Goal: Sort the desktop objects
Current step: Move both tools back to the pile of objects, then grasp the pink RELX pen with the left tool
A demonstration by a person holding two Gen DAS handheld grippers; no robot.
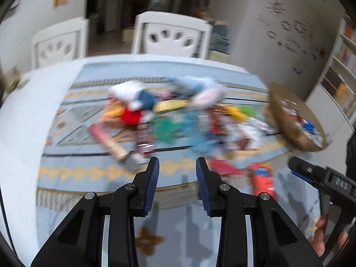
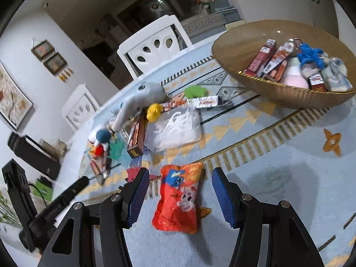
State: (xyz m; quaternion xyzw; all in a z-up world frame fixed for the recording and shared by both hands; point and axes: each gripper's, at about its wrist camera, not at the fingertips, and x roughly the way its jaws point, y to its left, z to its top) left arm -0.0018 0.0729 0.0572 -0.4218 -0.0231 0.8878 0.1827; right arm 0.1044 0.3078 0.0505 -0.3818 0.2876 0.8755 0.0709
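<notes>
An orange snack bag (image 2: 178, 198) lies flat on the pale blue patterned cloth (image 2: 278, 200). My right gripper (image 2: 180, 172) hovers over it, open, one finger on each side and neither pad touching. In the blurred left wrist view the same bag (image 1: 262, 180) lies to the right of my left gripper (image 1: 177, 164), which is open with nothing between its fingers. Beyond both grippers lies a mixed pile: a grey plush toy (image 2: 144, 93), a white packet (image 2: 178, 129), a yellow toy (image 2: 153, 111) and a brown box (image 2: 136, 138).
A wide golden bowl (image 2: 278, 95) at the right holds boxes, blue yarn, a pink bottle and a sock. Two white chairs (image 2: 153, 44) stand behind the table. A hand (image 1: 322, 233) holds the right gripper at the left wrist view's right edge.
</notes>
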